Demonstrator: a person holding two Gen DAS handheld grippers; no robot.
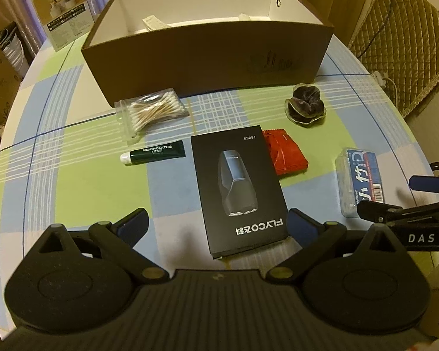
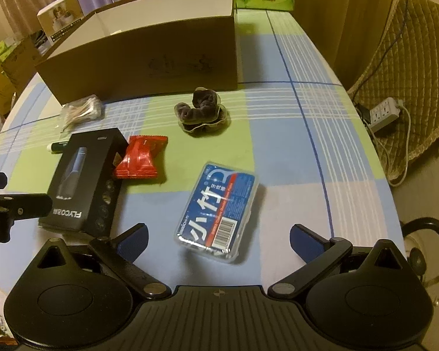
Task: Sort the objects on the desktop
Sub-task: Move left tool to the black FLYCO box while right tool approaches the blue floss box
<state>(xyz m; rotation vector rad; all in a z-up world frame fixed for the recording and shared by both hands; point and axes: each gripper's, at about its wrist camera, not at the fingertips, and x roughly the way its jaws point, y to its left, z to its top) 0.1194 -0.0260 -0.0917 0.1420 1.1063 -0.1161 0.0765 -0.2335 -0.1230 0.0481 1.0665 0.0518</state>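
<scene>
Our left gripper hangs low over the near edge of the table with its fingers spread wide and nothing between them; the near end of the black shaver box lies flat just ahead, partly between the blue pads. Our right gripper is likewise spread and empty, with the clear plastic case bearing a blue and red label lying just beyond its fingertips, tilted to the right. From there outward we count one of each loose thing: one red foil packet touching the shaver box's right side, one dark green lip gel tube just left of the box, one clear bag of cotton swabs farther left and close to the carton, and one dark velvet scrunchie sitting in a small dish right of centre. At the far side stands one open brown cardboard carton, white inside, and we can make out only a couple of paper slips on its floor. The checked cloth is open to the right of the scrunchie and along the table's curved right edge, and a bare strip runs on the left between the tube and the rim. A small printed box stands at the far left corner.
</scene>
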